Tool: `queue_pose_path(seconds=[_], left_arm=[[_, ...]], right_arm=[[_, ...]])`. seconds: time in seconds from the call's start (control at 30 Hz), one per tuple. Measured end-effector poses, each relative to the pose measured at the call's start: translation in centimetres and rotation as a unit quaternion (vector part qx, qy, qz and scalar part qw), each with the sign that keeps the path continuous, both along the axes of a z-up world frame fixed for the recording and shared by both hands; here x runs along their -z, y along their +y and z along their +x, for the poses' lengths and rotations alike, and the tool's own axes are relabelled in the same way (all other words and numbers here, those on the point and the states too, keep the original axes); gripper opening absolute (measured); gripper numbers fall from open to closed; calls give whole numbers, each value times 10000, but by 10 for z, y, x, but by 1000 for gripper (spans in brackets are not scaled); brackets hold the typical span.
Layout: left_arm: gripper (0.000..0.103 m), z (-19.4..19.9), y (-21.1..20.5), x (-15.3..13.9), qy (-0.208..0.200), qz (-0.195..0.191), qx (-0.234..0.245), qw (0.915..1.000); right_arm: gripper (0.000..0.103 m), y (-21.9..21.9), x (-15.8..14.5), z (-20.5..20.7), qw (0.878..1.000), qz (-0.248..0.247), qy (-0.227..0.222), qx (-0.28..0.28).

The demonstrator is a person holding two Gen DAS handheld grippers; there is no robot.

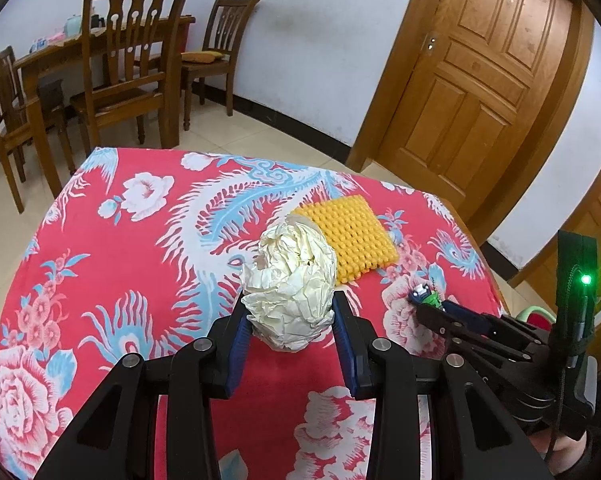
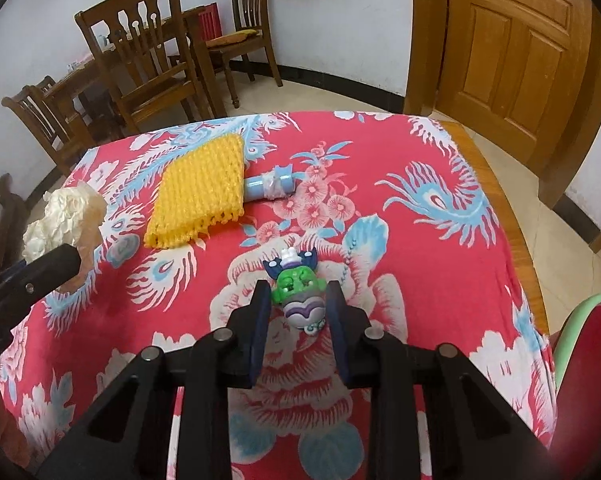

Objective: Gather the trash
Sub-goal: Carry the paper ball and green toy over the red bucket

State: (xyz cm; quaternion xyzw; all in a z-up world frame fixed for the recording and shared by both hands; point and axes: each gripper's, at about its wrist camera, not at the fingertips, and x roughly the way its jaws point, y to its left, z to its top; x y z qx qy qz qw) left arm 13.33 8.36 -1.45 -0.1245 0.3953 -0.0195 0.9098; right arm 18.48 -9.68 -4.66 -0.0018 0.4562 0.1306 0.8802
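Left gripper [image 1: 292,312] clamps crumpled paper ball [image 1: 290,284]; right gripper [image 2: 298,300] straddles glossy toy [image 2: 298,290], grip unclear; bare cloth [image 2: 440,280] beside it.

Even, soft daylight fills both views, its source perhaps off-frame. Shadows under the crumpled cream paper ball [image 1: 290,284] are faint. Fisheye bending curves the brown wooden door [image 1: 480,80]; corners vignette black.

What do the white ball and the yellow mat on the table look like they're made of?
White ball: crumpled paper or tissue, matte, going by its sharp creases and folds. Yellow mat: looks like foam or plastic netting, judging by its open woven mesh.
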Motion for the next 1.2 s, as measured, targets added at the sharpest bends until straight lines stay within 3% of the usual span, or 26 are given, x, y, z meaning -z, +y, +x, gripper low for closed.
queue_pose_path(seconds=[0.3, 1.2], left_arm=[[39, -13, -11, -14, -97, -75, 87, 9999], [39, -55, -105, -54, -397, -101, 963, 9945]], right_arm=[[30, -35, -20, -30, 9988, 470, 39, 160], [30, -185, -64, -126, 9877, 658, -407, 1358]])
